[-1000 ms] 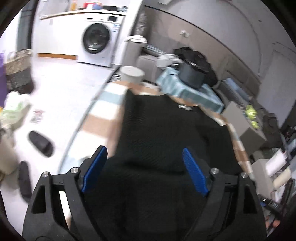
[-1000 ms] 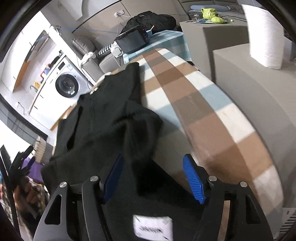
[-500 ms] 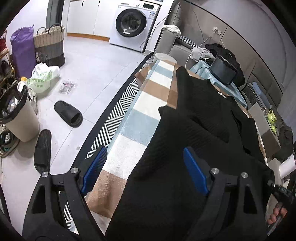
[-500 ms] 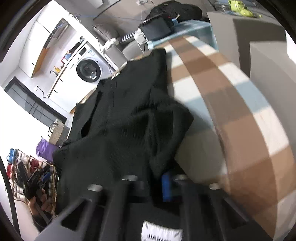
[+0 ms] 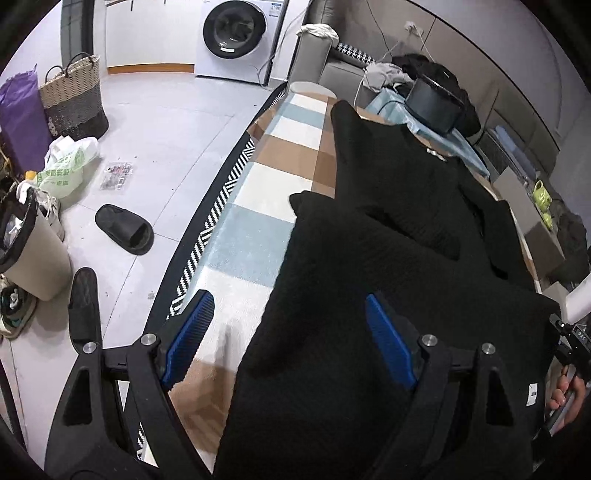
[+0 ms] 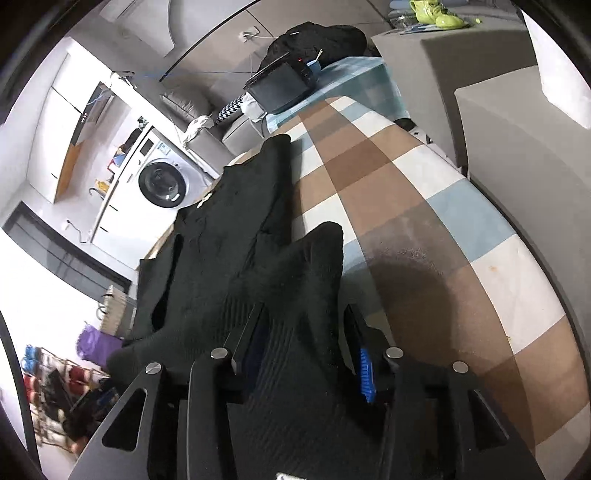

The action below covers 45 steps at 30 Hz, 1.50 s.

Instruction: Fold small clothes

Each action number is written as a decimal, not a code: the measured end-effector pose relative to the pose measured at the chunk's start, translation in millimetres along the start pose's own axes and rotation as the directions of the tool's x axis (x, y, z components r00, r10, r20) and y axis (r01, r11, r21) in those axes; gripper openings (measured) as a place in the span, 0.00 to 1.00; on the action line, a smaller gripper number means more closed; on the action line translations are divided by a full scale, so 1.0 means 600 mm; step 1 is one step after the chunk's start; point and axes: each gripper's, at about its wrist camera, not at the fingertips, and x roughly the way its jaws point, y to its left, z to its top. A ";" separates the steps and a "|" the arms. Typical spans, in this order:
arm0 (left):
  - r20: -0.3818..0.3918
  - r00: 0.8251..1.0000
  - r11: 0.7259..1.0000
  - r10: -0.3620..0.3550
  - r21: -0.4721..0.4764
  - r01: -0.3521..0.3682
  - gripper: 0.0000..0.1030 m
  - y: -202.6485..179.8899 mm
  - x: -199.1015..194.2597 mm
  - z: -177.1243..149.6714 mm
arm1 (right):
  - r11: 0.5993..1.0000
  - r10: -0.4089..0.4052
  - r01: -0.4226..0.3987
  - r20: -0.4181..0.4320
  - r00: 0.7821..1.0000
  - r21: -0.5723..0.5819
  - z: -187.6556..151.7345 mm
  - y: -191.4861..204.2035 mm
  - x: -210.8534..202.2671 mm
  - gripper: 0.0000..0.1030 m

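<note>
Black knit sweater [image 5: 406,229] lies lengthwise on the checked blanket [image 5: 258,229] that covers the table, its lower part folded up over the body and its near end running under both cameras and out of frame. Left gripper [image 5: 291,339] stands wide, one blue pad over bare blanket, the other over the knit, nothing pinched; its fingertips sit lower over the cloth than half a second ago. Right gripper [image 6: 310,347] has sweater fabric bunched between its jaws, which are opening now after snapping nearly shut half a second back; the left-hand pad is buried in dark knit and hard to make out, so actual contact can't be read. In the left view, fingers [image 5: 565,391] on the other gripper's handle peek in at the right edge, mostly cut off. A white label [image 6: 291,476] is barely visible at the bottom. Washing machine [image 5: 236,33] and a black slipper [image 5: 125,229] sit off on the floor.
</note>
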 end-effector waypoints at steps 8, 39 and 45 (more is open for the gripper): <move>0.037 0.998 0.999 -0.044 0.017 0.044 0.03 -0.022 0.026 0.011 | 1.000 0.024 -0.024 0.033 0.999 0.004 -0.007 0.014 0.014 0.05; 0.186 0.974 0.991 -0.127 -0.008 0.130 0.02 -0.022 -0.104 -0.003 | 0.995 0.055 -0.080 0.341 0.938 0.060 0.016 0.041 -0.128 0.04; 0.052 0.995 0.993 -0.090 -0.068 0.093 0.03 -0.019 0.003 0.043 | 0.996 -0.078 0.067 0.231 0.970 0.058 0.077 0.063 -0.015 0.36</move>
